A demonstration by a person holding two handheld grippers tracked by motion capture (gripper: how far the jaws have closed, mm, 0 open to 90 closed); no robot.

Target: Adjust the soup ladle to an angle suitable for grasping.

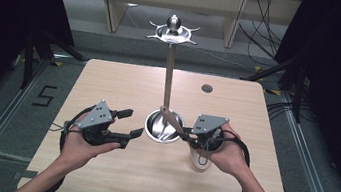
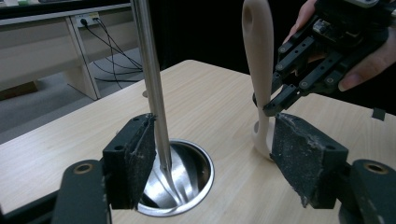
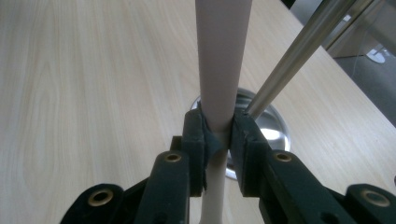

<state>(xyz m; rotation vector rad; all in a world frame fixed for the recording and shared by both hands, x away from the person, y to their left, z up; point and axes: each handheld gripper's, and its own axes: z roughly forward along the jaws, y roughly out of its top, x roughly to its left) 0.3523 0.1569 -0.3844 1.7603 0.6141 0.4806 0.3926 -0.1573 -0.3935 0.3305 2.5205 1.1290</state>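
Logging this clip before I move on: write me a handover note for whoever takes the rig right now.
Right claw: shut on the handle of the cream utensil, which stands tilted, its head near the table.
Left claw: open, holding nothing, aimed at the steel stand.
Stand: upright pole in a round base at table centre, hooks on top, nothing hung there.
Done: utensil picked up.
Left, probably: hang the utensil on a hook by the hole in its handle.
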